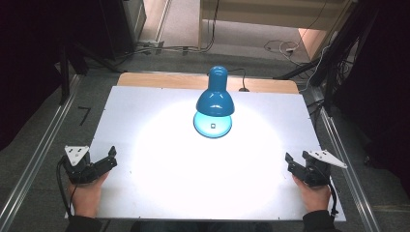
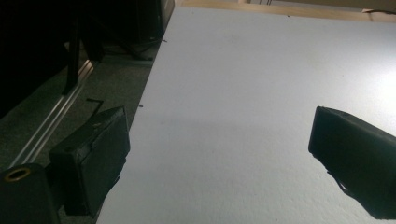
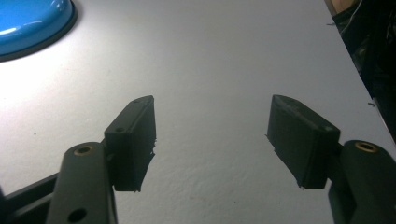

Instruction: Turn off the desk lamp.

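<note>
A blue desk lamp (image 1: 215, 99) stands at the far middle of the white table (image 1: 159, 193); its shade points down over its round blue base (image 1: 212, 126), which has a small switch, and it throws a bright pool of light on the board. The base's edge (image 3: 32, 21) shows at the top left of the right gripper view. My left gripper (image 1: 112, 157) rests at the table's near left edge, open, jaws wide apart over bare board (image 2: 219, 135). At the near right edge my right gripper (image 1: 289, 162) is open too, with nothing between its jaws (image 3: 212, 123).
Metal rails (image 1: 43, 150) run along both sides of the table on grey carpet. Cables (image 1: 285, 46) lie on the floor beyond the far edge, and dark stands (image 1: 338, 63) rise at the back right. A wooden strip (image 1: 164, 79) borders the table's far side.
</note>
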